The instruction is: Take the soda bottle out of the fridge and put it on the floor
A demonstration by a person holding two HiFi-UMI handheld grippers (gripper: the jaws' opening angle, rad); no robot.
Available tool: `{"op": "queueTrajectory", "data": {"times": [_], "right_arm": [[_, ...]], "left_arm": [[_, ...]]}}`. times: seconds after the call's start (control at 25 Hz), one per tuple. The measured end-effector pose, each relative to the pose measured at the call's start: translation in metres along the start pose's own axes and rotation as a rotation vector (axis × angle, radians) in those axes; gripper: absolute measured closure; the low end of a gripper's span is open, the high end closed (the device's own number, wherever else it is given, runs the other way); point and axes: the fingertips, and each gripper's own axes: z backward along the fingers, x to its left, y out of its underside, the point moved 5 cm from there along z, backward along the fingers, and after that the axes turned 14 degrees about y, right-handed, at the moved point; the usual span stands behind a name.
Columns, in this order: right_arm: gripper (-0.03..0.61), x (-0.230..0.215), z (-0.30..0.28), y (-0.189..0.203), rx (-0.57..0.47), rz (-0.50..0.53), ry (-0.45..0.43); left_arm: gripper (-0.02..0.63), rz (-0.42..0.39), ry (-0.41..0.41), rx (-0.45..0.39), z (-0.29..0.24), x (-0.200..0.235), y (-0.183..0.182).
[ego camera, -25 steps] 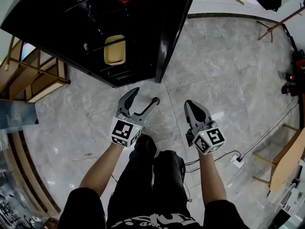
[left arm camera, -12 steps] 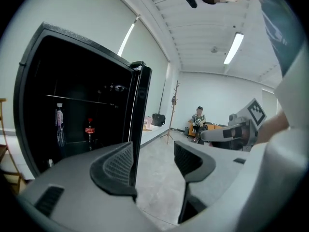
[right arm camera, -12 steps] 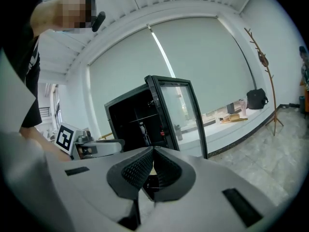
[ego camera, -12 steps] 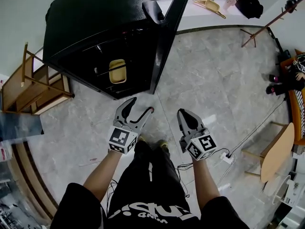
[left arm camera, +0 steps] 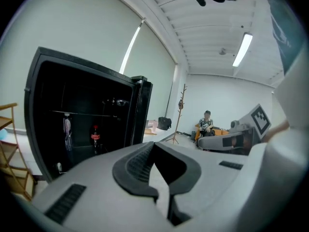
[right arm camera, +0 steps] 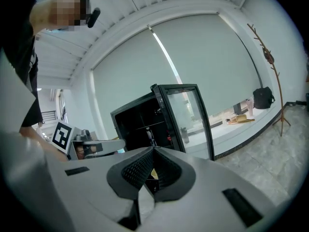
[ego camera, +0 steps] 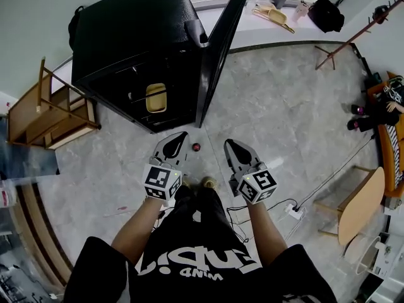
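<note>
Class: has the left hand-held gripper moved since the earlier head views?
Yes. The left hand-held gripper has drawn back from the soda bottle on the floor; its jaws have just closed, empty.

The floor (ego camera: 284,118) here is grey marble-look tile. Parked on it is the black fridge (ego camera: 126,43), door swung open, and the soda bottle (ego camera: 196,147) stands upright, red cap up, just off the bottom corner of that door. A white power strip (ego camera: 294,211) lies off to the right with its cords. A wooden rack (ego camera: 57,109) stands left of the fridge. Inside, a fridge shelf (ego camera: 136,95) carries a yellow tub (ego camera: 155,98).
</note>
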Motion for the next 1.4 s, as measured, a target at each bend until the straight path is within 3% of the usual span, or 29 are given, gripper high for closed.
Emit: {"op": "queueTrajectory", "data": {"times": [0.32,0.6,0.8,1.4], "right_arm": [[0.555,-0.002,0.038,-0.037,-0.011,0.03,0.026],[0.555,-0.013,0.067,-0.066,-0.04,0.026,0.082],[0.555,-0.004,0.078,-0.081,-0.076,0.103,0.081],[0.555,-0.001,0.062,-0.063,-0.106,0.134,0.067]], "left_arm": [[0.606,0.019,-0.034,0.019,0.04,-0.014,-0.032],[0.606,0.023,-0.078,-0.031,0.078,-0.025,-0.057],[0.606,0.007,-0.097,-0.071,0.092,-0.035,-0.07],[0.606,-0.078,-0.153,-0.097,0.074,-0.034,-0.056]]}}
